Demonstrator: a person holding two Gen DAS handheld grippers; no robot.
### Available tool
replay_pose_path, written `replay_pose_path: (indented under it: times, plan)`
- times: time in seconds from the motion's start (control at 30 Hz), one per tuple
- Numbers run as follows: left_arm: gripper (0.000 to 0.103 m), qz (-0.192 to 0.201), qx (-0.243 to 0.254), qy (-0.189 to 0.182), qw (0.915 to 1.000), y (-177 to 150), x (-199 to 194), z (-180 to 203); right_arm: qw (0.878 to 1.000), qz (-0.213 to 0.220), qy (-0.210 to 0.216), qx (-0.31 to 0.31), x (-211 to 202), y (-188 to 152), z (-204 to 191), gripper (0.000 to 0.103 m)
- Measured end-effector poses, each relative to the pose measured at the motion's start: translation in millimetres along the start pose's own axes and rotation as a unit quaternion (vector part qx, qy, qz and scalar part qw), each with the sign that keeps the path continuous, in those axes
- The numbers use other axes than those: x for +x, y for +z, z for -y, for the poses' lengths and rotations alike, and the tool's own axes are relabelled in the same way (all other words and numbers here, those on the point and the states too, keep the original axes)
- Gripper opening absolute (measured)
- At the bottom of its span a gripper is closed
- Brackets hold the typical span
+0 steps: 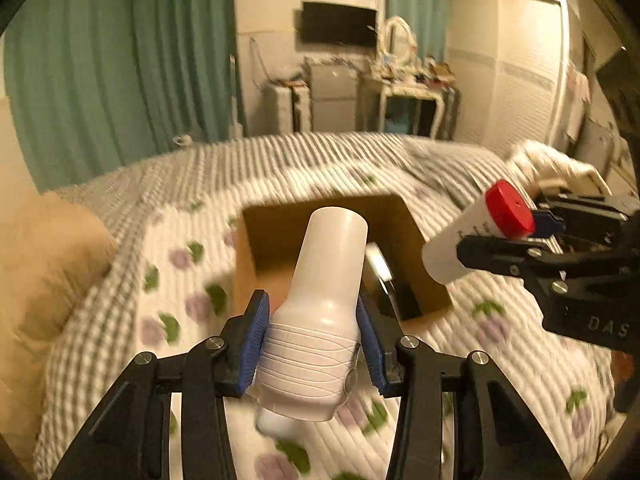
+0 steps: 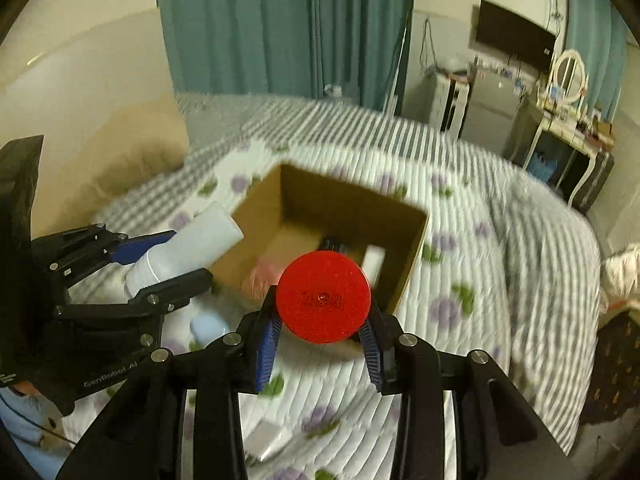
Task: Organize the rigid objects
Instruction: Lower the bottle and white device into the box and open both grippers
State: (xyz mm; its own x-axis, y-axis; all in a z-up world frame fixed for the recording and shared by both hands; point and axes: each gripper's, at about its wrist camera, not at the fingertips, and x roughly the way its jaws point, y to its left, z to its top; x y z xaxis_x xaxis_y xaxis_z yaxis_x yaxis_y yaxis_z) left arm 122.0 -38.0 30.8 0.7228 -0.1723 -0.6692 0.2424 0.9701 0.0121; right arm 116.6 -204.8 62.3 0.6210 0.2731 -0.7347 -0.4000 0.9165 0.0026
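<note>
Two held bottles, one cardboard box.

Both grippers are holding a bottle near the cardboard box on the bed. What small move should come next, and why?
Probably carry the left gripper forward and lower its white bottle into the cardboard box. The bottle is clamped and already points at the opening. The right gripper holds the red-capped bottle just short of the near wall, so going one at a time should avoid a clash.

A plain white plastic bottle sits between blue ribbed pads on black jaws. A white container with a bright red round lid shows. The open cardboard box is brown. The quilted bed cover is white with purple-and-green fruit prints, bordered in grey-and-white check. Teal curtains hang behind.
</note>
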Motion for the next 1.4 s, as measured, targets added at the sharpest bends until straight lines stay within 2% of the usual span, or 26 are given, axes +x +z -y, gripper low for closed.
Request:
replay_pose_path:
  times: [0.1,0.2,0.33,0.5,0.63,0.87,1.03,1.1,1.13,1.17,1.2,1.3,1.37,1.4]
  plan:
    - [0.045,0.023,-0.007,0.010,0.9997,19,11,-8,1.000,0.006,-0.010,0.004,10,28,4,0.036]
    - [0.045,0.017,-0.007,0.018,0.9997,31,38,-12,1.000,0.002,-0.010,0.014,27,52,8,0.036]
    - [0.045,0.006,-0.007,0.030,0.9995,34,72,-15,0.999,-0.013,-0.032,0.015,66,71,13,0.036]
    - [0.045,-0.043,-0.022,0.037,0.9981,22,119,-16,0.997,-0.050,-0.055,0.016,115,68,17,0.036]
    - [0.045,-0.071,-0.024,0.044,0.9962,9,141,-15,0.996,-0.069,-0.053,0.034,141,54,25,0.036]
    - [0.045,-0.090,-0.023,0.050,0.9944,-4,160,-12,0.992,-0.096,-0.050,0.065,166,36,41,0.036]
    - [0.045,-0.092,-0.015,0.042,0.9948,-4,157,-12,0.993,-0.077,-0.037,0.079,163,37,42,0.037]
    - [0.050,-0.075,-0.014,0.030,0.9966,0,145,-14,0.994,-0.060,-0.040,0.078,156,41,41,0.037]
    - [0.060,-0.068,-0.009,0.028,0.9973,3,139,-15,0.995,-0.050,-0.043,0.072,149,43,40,0.045]
    - [0.068,-0.060,-0.003,0.035,0.9976,6,130,-16,0.996,-0.038,-0.051,0.065,139,47,39,0.062]
    - [0.081,-0.053,0.002,0.043,0.9977,8,122,-17,0.996,-0.028,-0.058,0.061,130,50,38,0.067]
    - [0.084,-0.031,0.011,0.046,0.9984,13,93,-22,0.997,-0.001,-0.064,0.048,95,60,36,0.070]
    - [0.087,-0.024,0.012,0.042,0.9988,13,71,-26,0.997,0.014,-0.073,0.037,71,63,32,0.078]
    - [0.092,-0.018,0.012,0.042,0.9989,11,60,-27,0.996,0.023,-0.076,0.031,57,62,30,0.081]
